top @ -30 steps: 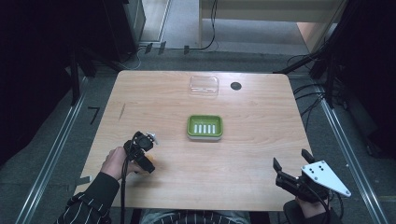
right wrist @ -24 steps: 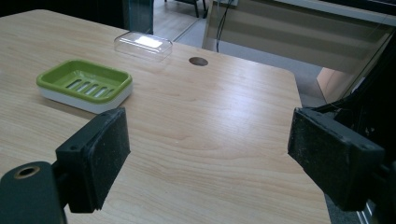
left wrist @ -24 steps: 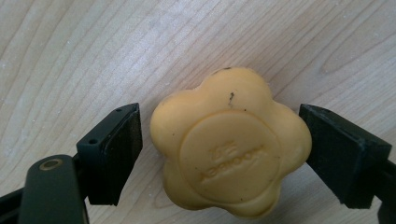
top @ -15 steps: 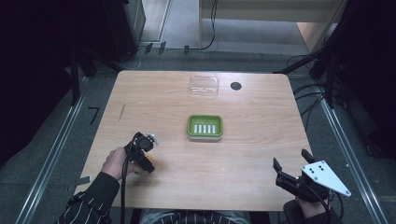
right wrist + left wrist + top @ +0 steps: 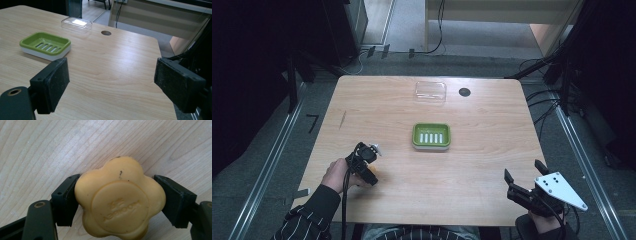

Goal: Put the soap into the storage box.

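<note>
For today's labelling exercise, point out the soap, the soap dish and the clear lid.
soap (image 5: 120, 201), left gripper view, on its round embossed face.
soap dish (image 5: 431, 136), high view, on its slotted green floor.
clear lid (image 5: 430, 91), high view, on its flat top.

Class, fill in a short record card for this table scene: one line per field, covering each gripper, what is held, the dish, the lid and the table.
Left gripper: shut on the soap
Soap: yellow, flower-shaped, between the jaws, over the wood
Right gripper: open, holding nothing, at the near right corner
Soap dish: green, slotted, empty, mid-table
Clear lid: at the far edge, apart from the dish
Table: light wood, with a round hole beside the lid
</note>
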{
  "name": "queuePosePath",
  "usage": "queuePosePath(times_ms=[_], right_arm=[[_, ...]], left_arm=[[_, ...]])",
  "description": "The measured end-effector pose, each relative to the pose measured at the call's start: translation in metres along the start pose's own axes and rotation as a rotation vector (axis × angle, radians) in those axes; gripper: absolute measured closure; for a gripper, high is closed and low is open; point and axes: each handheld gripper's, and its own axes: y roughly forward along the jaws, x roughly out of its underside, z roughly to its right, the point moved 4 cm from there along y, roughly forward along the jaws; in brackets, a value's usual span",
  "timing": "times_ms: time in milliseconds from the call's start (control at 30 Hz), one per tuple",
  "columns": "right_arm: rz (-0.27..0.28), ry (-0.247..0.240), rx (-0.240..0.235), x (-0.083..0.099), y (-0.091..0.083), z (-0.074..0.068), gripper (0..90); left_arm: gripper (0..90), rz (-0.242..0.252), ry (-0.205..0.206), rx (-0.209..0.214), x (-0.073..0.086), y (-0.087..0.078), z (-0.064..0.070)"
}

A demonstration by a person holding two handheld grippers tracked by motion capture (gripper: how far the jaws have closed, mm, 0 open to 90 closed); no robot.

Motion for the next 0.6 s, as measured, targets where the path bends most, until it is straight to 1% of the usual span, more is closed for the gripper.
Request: queuePosePath(times_ms=[67,167,600], right_arm=[[0.000,0.000,0.000,0.0000,0.0000,0.0000,13.4],[0.000,-0.001,-0.001,0.0000,0.0000,0.0000,13.4],[0.000,0.000,0.000,0.0000,0.0001,0.0002,13.4]], left_arm=[[25.2,0.009,-0.008,0.007,0.0003,0.0003,-0.0004],[25.8,0.014,-0.013,0.004,0.0007,0.0004,-0.0001],[26.3,0.015,-0.007,0.009,0.0009,-0.0004,-0.0008]])
